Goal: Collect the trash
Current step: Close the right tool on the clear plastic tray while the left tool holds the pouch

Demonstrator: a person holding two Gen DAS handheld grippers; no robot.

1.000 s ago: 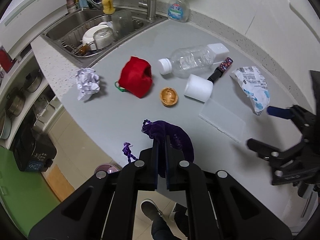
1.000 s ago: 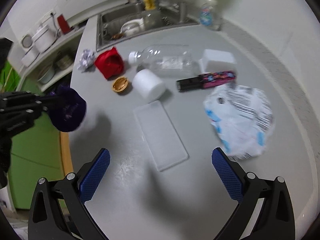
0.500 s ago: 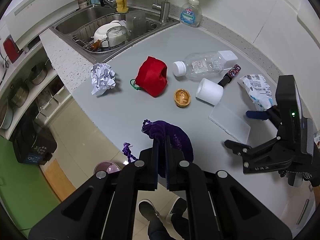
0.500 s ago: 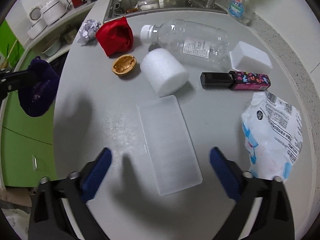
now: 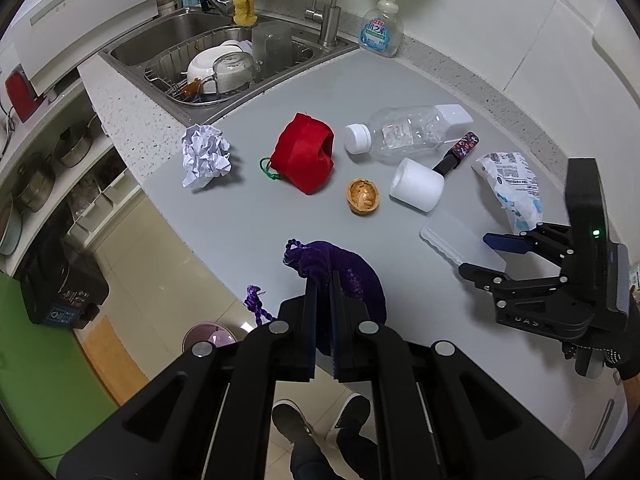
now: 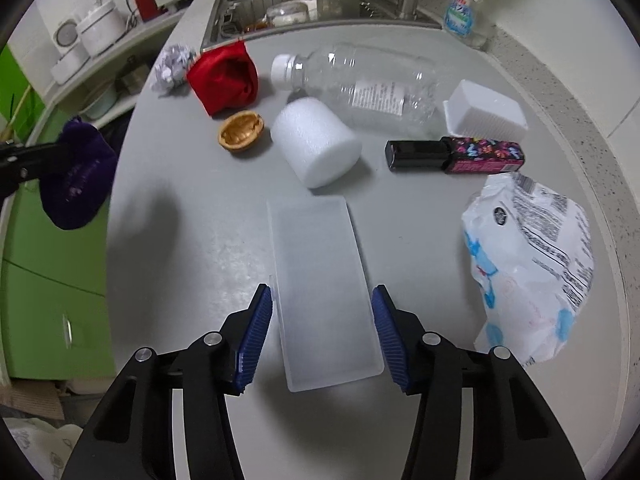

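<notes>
- The right gripper [image 6: 322, 334] stands with its jaws spread, one blue pad on each long side of the flat translucent lid [image 6: 323, 288] that lies on the grey counter [image 6: 192, 248]. The pads sit just beside the lid's edges; whether they touch cannot be told.
- The lid's long axis runs straight away from the right gripper, roughly in line with its fingers, so the jaws span its short width. By this judgement, a squeeze across that width is what the next move calls for, and the lid lying flat leaves little edge to bite.
- The left gripper [image 5: 323, 280] is clenched on the purple drawstring pouch [image 5: 340, 276], held at the counter's near edge and well apart from the lid. The right gripper is plainly the nearer one to the lid.
- The right wrist view shows both pads flanking the lid and the whole rectangle. The left wrist view shows only part of the lid, with the right gripper across its near end.
- The left wrist view alone gives the wider spread: crumpled paper [image 5: 206, 154] by the sink [image 5: 132, 50], the red pouch [image 5: 306, 152], the nut shell [image 5: 363, 196], the white foam roll [image 5: 418, 185], the clear bottle [image 5: 400, 134] and the printed wrapper [image 5: 514, 186] beyond.
- Only the right wrist view shows the pouch hanging clear of the counter, beyond its edge.
</notes>
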